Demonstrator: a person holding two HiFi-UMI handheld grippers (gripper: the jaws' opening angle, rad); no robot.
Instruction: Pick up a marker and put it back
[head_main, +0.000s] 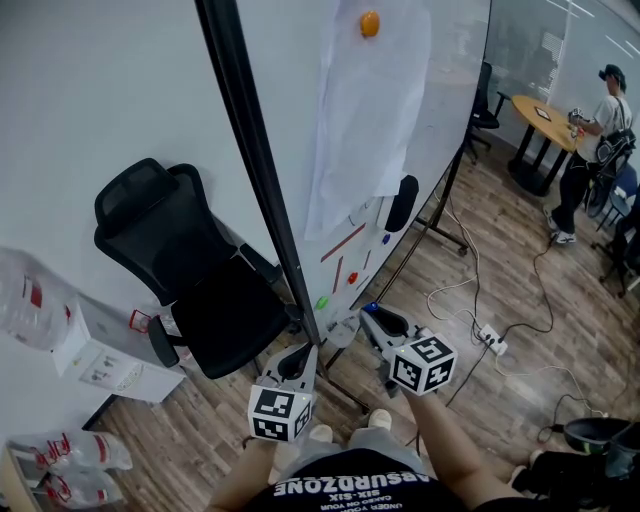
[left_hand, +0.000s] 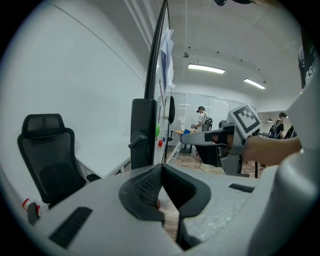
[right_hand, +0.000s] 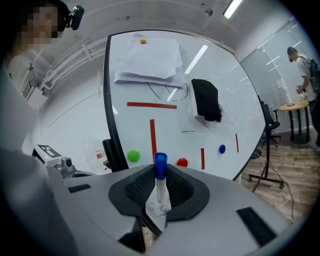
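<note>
The right hand-held gripper (right_hand: 159, 186) was clamped on the blue-capped marker (right_hand: 160, 165) near the whiteboard (right_hand: 165, 125), so only putting it back was left to do, while the left hand-held gripper (left_hand: 162, 184) was closed on nothing.

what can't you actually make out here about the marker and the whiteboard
- Lower end of the marker: right gripper view, sunk between the right gripper's pads.
- Print on its barrel: same view, too smudged to read.
- Bottom edge of the whiteboard: same view, behind the gripper body.
- The pen marks on the board: too faint and small to read.
</note>
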